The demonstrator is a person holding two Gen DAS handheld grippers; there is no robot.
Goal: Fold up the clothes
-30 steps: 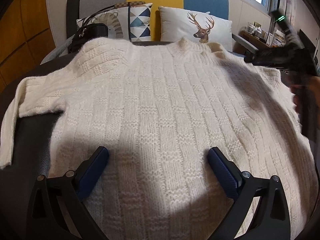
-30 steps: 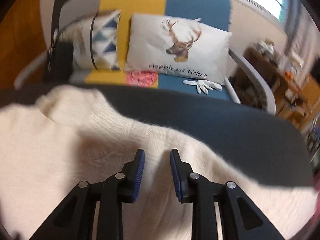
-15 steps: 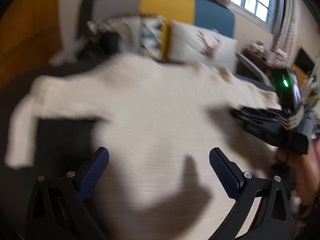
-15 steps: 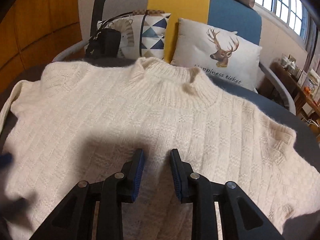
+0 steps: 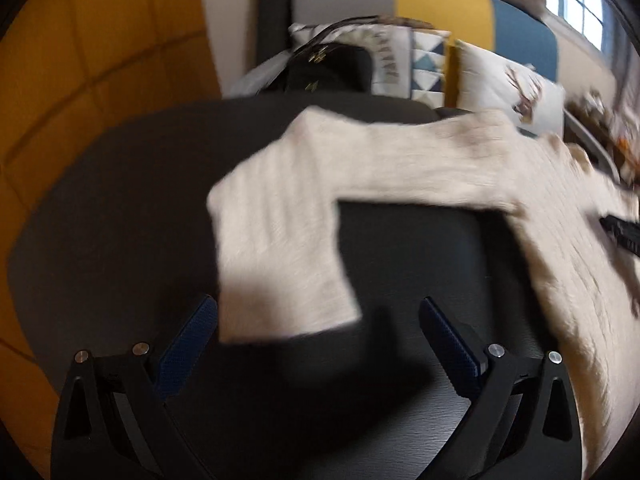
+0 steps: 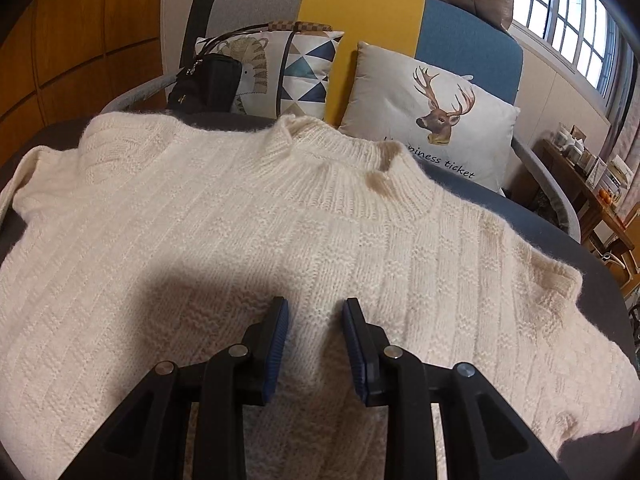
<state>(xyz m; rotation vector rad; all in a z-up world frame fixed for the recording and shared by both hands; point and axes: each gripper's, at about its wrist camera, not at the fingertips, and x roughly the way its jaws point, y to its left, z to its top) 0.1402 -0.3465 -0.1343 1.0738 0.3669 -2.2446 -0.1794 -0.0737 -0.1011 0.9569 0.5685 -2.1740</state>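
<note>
The left gripper (image 5: 318, 330) has its fingers spread wide over the sweater's sleeve (image 5: 280, 248), pinching nothing. The right gripper (image 6: 314, 338) has its fingers a little apart, with a bump of the white sweater (image 6: 224, 232) between them. The sweater lies flat on the dark counter (image 5: 120, 208). Behind it sits a deer pillow (image 6: 432, 120).

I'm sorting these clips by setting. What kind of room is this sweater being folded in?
Most likely a home living room: a colour-block sofa holds a deer-print cushion and a black handbag, with a paned window behind. The cream sweater lies on a dark table.
</note>
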